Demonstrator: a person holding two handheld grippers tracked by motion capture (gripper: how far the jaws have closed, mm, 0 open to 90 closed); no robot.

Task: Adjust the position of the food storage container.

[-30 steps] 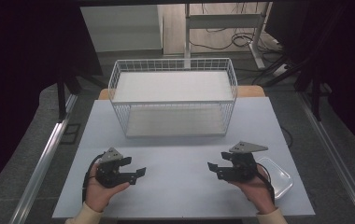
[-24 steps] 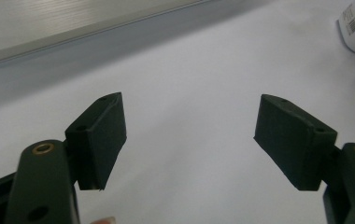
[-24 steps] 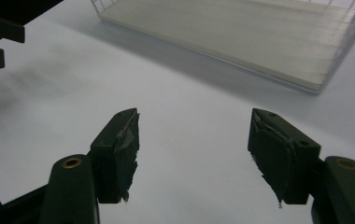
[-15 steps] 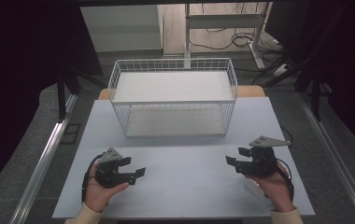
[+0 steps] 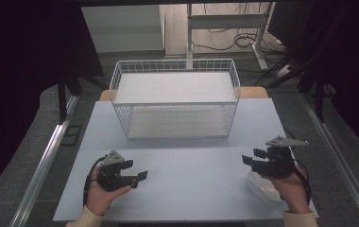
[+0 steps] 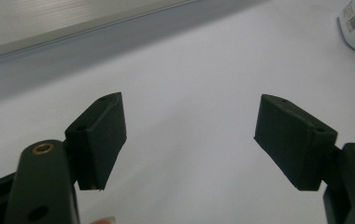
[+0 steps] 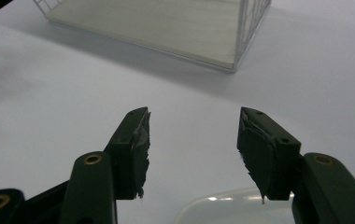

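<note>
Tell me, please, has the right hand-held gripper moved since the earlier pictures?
Yes. The right hand-held gripper has shifted right, away from the wire basket, toward the table's right edge.

Pale grey table (image 5: pixel 182 165), rectangular. At twelve o'clock on it, a white wire basket (image 5: pixel 175 97) with a pale board floor. At four o'clock, near the front corner, a clear plastic container (image 5: pixel 262 187), lying flat on the tabletop.
</note>
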